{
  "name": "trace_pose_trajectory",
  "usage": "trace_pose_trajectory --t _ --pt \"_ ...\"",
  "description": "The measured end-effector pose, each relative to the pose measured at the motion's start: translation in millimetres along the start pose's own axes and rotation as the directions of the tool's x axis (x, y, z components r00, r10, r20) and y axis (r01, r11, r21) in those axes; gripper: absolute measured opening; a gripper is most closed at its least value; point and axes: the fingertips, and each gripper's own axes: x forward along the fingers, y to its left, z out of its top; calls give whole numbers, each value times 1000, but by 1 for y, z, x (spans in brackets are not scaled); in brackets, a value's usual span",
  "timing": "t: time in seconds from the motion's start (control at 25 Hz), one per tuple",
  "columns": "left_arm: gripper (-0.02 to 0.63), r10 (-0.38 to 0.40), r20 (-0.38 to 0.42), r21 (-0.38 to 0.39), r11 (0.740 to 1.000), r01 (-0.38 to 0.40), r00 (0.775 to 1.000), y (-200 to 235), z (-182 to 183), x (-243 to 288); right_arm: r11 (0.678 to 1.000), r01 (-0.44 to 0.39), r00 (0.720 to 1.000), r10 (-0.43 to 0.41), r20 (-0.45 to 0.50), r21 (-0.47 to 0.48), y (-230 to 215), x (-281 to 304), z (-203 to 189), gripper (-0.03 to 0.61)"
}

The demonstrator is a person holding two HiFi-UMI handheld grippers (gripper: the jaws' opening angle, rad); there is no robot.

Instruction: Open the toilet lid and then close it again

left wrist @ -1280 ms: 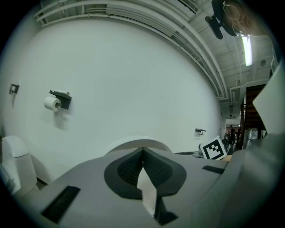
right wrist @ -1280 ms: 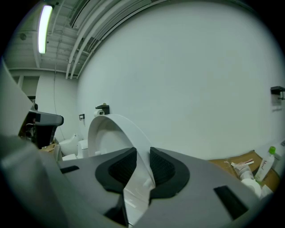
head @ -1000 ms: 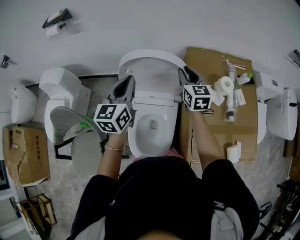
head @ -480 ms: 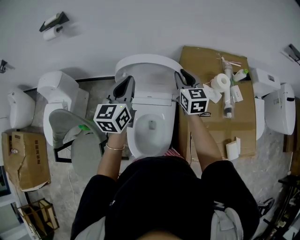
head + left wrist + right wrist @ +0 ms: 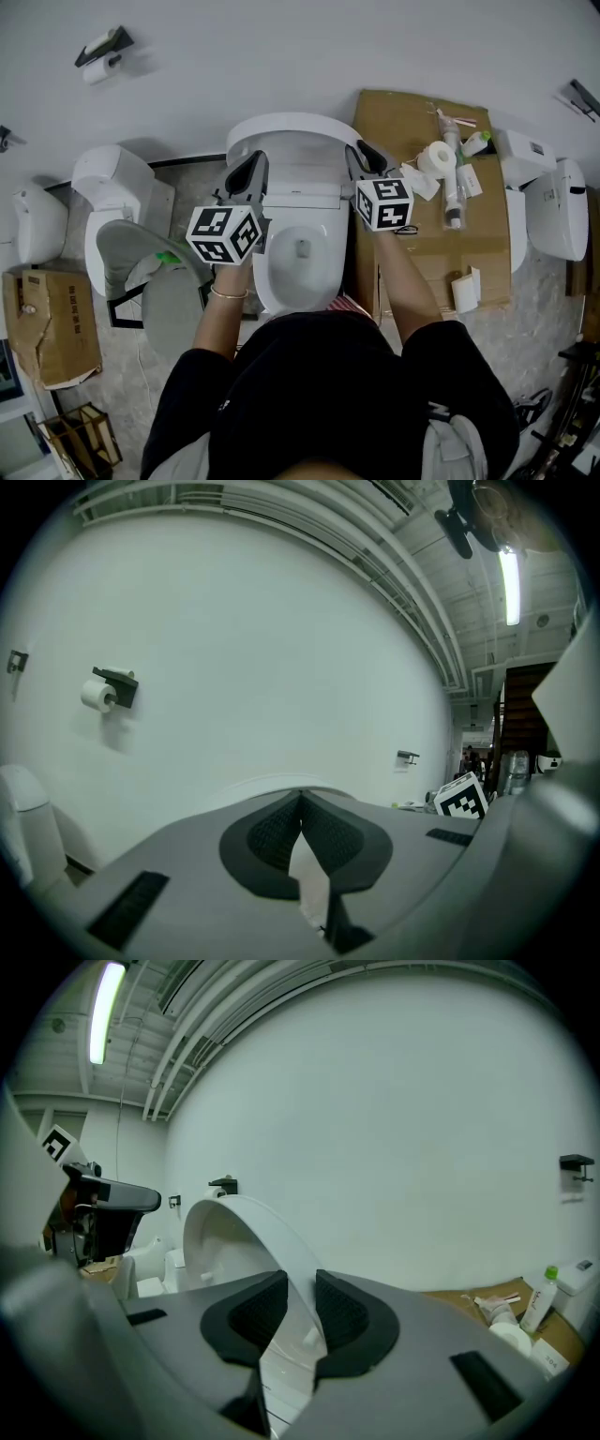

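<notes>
got the lid (image 5: 298, 141) raised toward the wall (image 5: 281, 56), right hand-held gripper (image 5: 300, 1290) clamped on its right rim, left hand-held gripper (image 5: 300, 799) pinched closed right at the left edge.

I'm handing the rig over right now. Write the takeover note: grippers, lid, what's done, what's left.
Left gripper: closed on the left edge of the toilet lid; only a thin white sliver shows between its pads.
Right gripper: closed on the lid's right edge, which stands plainly between its pads.
Lid: raised, tilted back toward the wall; bowl exposed.
Done: the opening looks done, or nearly so.
Left: lower the lid shut with both grippers, then release.
</notes>
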Motion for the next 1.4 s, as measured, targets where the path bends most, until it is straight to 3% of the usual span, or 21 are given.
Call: trace_pose_trajectory --t 1.4 --pt "5 -62 -17 -13 998 62 998 -7 -11 -14 999 46 999 -46 -18 -3 20 -37 -19 104"
